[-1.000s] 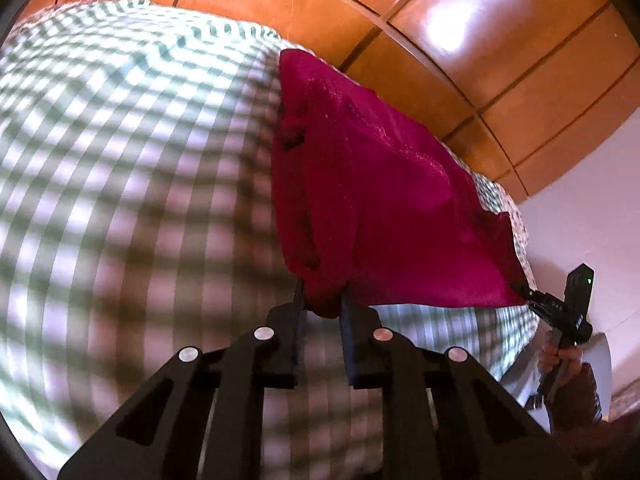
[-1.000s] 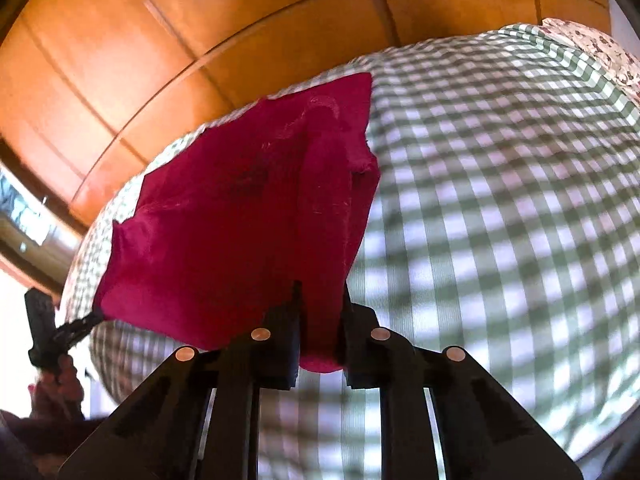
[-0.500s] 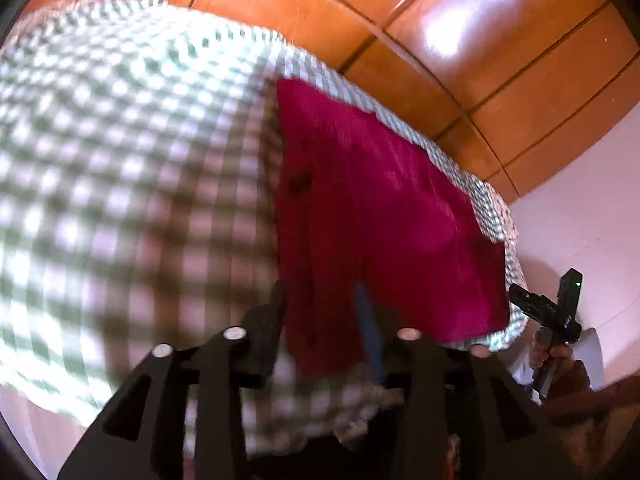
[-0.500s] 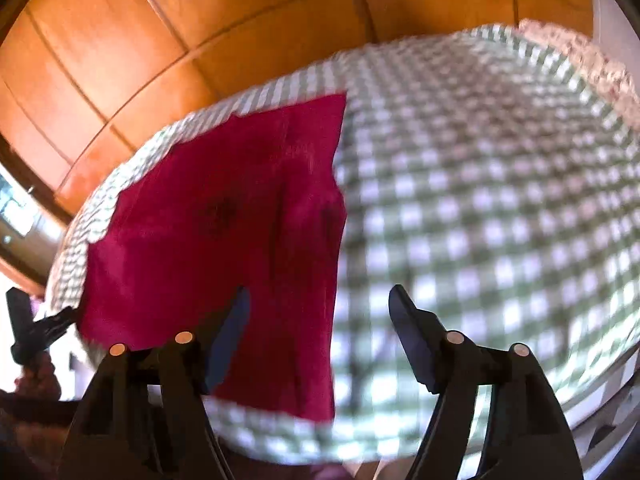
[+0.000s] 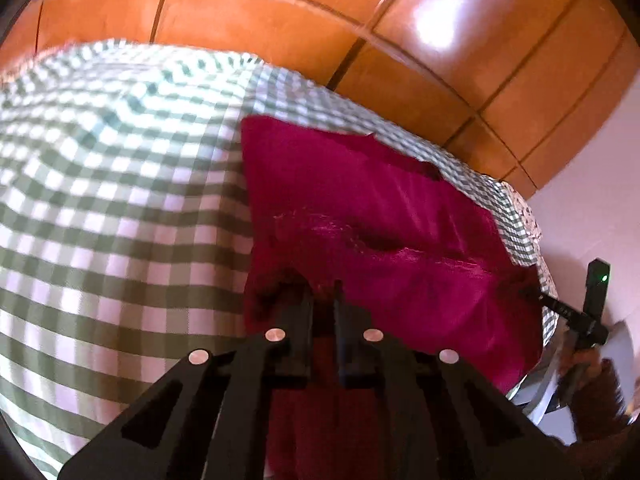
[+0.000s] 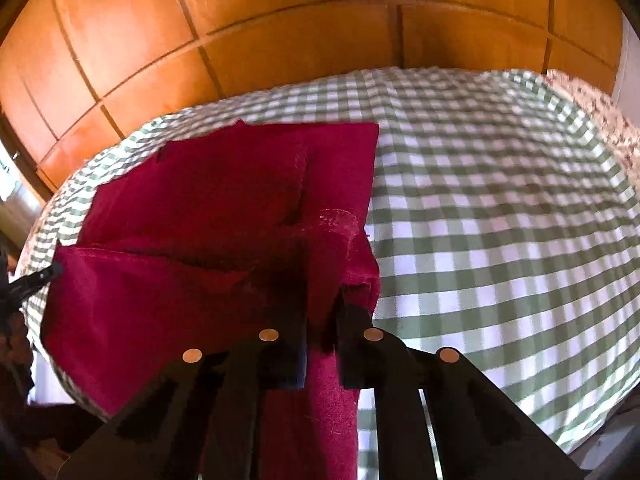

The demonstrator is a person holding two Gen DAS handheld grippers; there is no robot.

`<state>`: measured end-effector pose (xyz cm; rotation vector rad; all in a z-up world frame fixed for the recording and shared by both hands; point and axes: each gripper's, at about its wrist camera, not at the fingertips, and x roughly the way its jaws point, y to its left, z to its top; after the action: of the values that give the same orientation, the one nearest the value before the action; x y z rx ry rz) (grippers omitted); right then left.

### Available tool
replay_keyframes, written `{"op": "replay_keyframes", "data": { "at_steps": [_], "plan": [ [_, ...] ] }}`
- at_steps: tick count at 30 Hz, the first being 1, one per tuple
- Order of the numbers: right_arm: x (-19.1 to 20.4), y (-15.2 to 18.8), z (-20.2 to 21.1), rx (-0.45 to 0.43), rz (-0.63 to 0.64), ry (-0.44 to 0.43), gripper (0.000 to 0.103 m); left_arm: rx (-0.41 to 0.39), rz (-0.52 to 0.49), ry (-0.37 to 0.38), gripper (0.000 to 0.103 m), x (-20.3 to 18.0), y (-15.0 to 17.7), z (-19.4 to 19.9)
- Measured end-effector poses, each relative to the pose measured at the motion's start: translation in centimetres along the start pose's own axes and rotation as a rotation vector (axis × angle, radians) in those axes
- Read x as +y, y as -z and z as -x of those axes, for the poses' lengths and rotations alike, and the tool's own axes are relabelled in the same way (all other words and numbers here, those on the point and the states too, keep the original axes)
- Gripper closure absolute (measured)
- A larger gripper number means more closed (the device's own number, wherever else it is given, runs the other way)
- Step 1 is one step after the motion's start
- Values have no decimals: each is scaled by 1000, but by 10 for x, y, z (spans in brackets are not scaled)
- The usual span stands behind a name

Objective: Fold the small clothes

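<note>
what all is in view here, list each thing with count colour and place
garment: one, crimson red, on the checked cloth, its near edge lifted at two corners
checked cloth: one, green and white, spread over the whole work surface
floral fabric: one patch, pale with dark specks, at the far right edge past the checked cloth
wood panelling: orange-brown squares, behind the surface
wall: pale, plain, at the right of the left wrist view
left hand-held gripper: one, black, shut on the garment's near corner
right hand-held gripper: one, black, shut on the garment's other near corner
</note>
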<state>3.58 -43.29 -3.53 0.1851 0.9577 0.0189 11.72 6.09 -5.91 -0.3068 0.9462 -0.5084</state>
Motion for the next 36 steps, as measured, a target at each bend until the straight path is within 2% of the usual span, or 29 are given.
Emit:
{"op": "replay_keyframes", "data": {
  "at_steps": [5,8,15,18,21,26,28,29,31,32,33,35,36],
  "plan": [
    [7,-14,38,-74,27,-47,95,-90,-2,50,97,-4,-9,38],
    [8,-34,44,-120,15,-64,95,-143,-27,43,97,-11,-28,47],
    [0,-104,3,-157,-49,-46,96,-191,-29,-31,97,-13,-99,16],
    [-1,-129,-25,-149,-66,-18,96,-179,-19,-72,97,-9,-126,-8],
    [-3,-142,-66,-96,-81,30,96,-126,-2,-130,97,2,-142,-43],
    [-13,-134,-128,24,-123,97,96,1,24,-240,97,21,-144,-101],
    [-15,-131,-133,21,-136,91,96,18,29,-260,94,21,-143,-110],
    [-16,-131,-131,16,-141,82,94,14,26,-265,92,19,-141,-109],
    [-16,-132,-125,5,-133,86,81,-1,37,-293,83,15,-144,-100],
    [-15,-133,-118,-8,-127,99,65,-24,48,-301,79,13,-145,-92],
    [-12,-133,-109,-33,-118,123,49,-45,51,-301,80,11,-145,-85],
    [-2,-133,-91,-97,-89,142,45,-87,42,-288,80,4,-139,-66],
    [8,-132,-81,-118,-67,120,45,-100,29,-286,80,1,-134,-59]
  ]
}}
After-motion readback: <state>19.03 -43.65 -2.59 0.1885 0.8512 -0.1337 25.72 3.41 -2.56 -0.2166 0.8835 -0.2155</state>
